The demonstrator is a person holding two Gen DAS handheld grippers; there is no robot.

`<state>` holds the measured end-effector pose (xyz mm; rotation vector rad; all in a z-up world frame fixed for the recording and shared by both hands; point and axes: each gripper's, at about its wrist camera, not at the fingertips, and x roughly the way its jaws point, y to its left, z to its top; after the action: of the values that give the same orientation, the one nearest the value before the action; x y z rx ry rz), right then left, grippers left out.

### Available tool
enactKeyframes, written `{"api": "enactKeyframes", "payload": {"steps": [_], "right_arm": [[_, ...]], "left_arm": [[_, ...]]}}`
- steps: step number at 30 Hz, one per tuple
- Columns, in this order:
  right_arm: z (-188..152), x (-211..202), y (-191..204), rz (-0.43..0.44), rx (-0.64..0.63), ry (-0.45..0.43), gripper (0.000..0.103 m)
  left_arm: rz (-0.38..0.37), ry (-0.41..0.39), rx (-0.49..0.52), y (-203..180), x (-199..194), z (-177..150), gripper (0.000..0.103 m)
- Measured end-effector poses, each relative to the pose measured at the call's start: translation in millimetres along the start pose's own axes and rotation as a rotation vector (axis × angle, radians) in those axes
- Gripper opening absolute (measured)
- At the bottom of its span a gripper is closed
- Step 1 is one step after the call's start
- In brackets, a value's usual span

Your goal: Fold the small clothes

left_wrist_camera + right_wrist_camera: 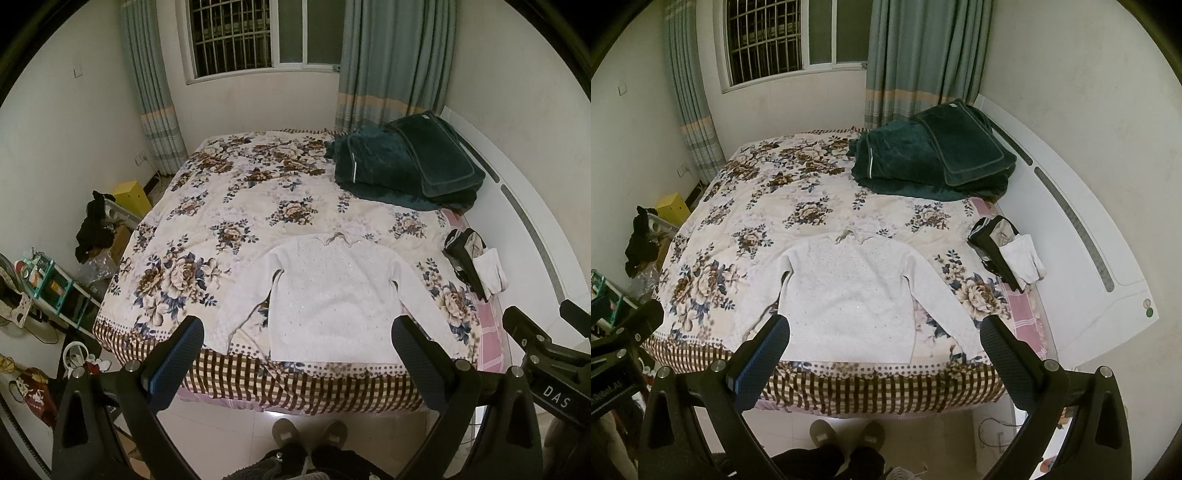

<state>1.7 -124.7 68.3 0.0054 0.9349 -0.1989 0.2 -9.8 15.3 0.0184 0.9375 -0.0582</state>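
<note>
A small white knit sweater (332,295) lies flat on the floral bedspread (229,206), hem toward the bed's near edge, sleeves spread out to both sides, collar pointing away. In the right wrist view the same sweater (849,288) fills the centre. My left gripper (297,332) is open, held above the near edge of the bed in front of the sweater's hem, nothing between its fingers. My right gripper (884,330) is also open and empty, at about the same height. Neither touches the cloth.
Folded dark green blankets (406,162) sit at the far right of the bed. A small pile of dark and white clothes (476,262) lies at the right edge by the white headboard (1071,229). Clutter and a shelf (55,288) stand left. A person's slippered feet (310,432) stand below.
</note>
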Motion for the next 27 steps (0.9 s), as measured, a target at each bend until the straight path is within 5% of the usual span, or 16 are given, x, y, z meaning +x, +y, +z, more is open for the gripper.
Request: {"api": "enactKeyframes", "payload": {"steps": [27], "right_arm": [[7.5,12.9,0.0,0.006,0.031,0.011,0.103]], "left_arm": [[-0.003,0.008,0.0,5.1,26.9,17.8,0.103]]}}
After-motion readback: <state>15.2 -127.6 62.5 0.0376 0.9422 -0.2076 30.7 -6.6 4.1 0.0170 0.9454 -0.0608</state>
